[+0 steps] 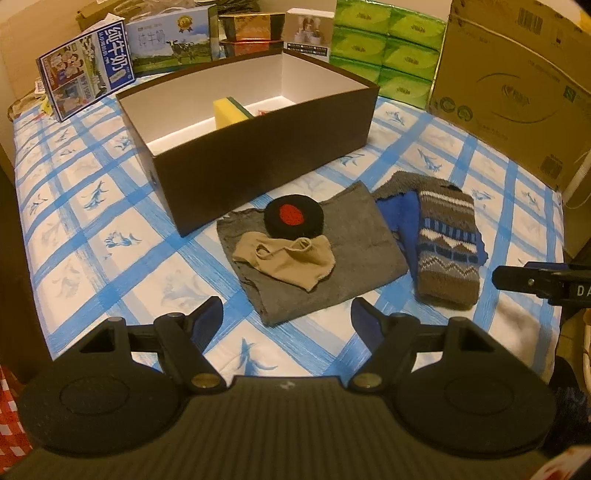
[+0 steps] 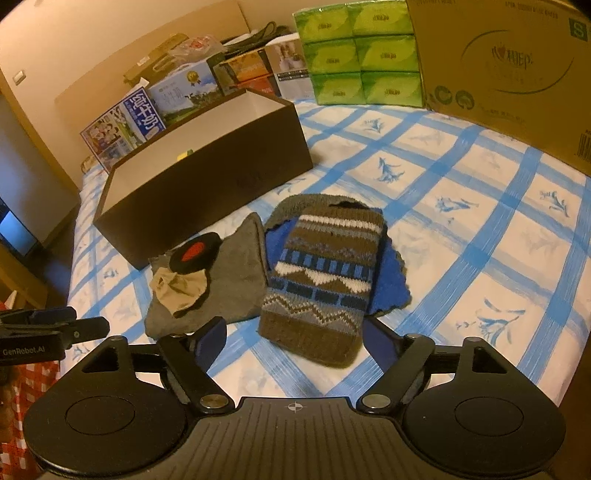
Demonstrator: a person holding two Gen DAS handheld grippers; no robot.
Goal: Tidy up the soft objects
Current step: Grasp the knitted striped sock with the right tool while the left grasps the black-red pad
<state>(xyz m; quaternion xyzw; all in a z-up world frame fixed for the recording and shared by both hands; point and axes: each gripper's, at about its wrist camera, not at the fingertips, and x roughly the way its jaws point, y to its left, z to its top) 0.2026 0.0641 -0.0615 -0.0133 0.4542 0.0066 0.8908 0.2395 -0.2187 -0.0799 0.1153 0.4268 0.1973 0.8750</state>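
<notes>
An open dark brown box (image 1: pixel 258 147) with a white inside stands on the blue-checked cloth; a yellow-green sponge (image 1: pixel 229 110) lies in it. In front lie a grey cloth (image 1: pixel 354 258), a black pad with a red centre (image 1: pixel 293 218), a beige sock (image 1: pixel 288 260), a blue cloth (image 1: pixel 406 218) and a patterned knit piece (image 1: pixel 448 247). My left gripper (image 1: pixel 288 317) is open and empty, just short of the grey cloth. My right gripper (image 2: pixel 293 332) is open, its jaws either side of the near end of the knit piece (image 2: pixel 321 280). The box (image 2: pixel 207 184) shows at the left there.
Milk cartons (image 1: pixel 88 85), small boxes (image 1: pixel 308 33), green tissue packs (image 1: pixel 384 55) and a large cardboard box (image 1: pixel 513 85) line the far and right sides. The right gripper's finger (image 1: pixel 532 282) shows at the left view's right edge. The left gripper (image 2: pixel 55 328) shows at the right view's left edge.
</notes>
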